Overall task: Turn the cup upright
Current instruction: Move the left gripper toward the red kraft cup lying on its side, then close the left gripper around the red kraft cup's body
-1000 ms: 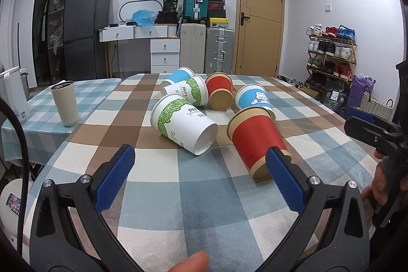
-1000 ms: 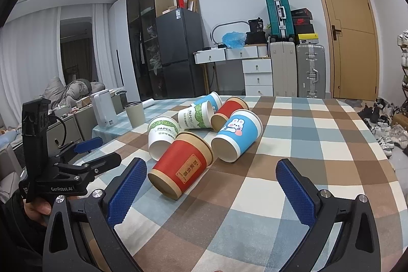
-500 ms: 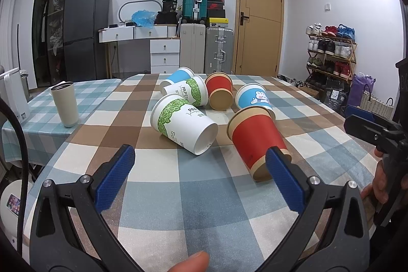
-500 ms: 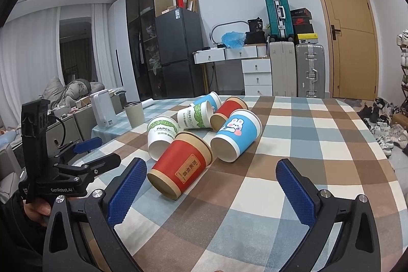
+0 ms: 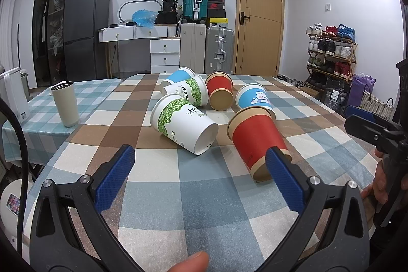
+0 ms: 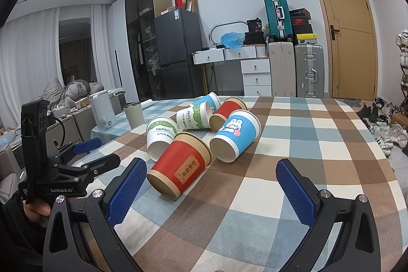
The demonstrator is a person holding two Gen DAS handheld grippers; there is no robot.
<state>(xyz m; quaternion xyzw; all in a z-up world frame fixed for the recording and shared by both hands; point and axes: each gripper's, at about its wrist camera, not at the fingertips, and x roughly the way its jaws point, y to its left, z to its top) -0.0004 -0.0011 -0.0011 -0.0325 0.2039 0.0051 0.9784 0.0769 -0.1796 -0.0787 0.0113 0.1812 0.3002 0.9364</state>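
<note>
Several paper cups lie on their sides in a cluster on the checked table [image 5: 204, 195]. Nearest is a red cup [image 5: 255, 142] [image 6: 178, 167], base toward me. Beside it lie a white-green cup [image 5: 183, 124] [image 6: 160, 134] and a blue rabbit cup [image 5: 255, 98] [image 6: 234, 134]. Behind them are another white-green cup [image 5: 190, 92], a red cup [image 5: 220, 93] and a blue cup [image 5: 176, 75]. My left gripper [image 5: 201, 177] is open and empty, just short of the cluster. My right gripper [image 6: 211, 190] is open and empty, near the red cup's base.
A beige tumbler [image 5: 65, 103] stands upright on the table's left part, with a white kettle [image 5: 14, 96] beyond it. The right gripper shows at the right edge of the left wrist view [image 5: 374, 129]; the left gripper shows at the left of the right wrist view [image 6: 84, 157].
</note>
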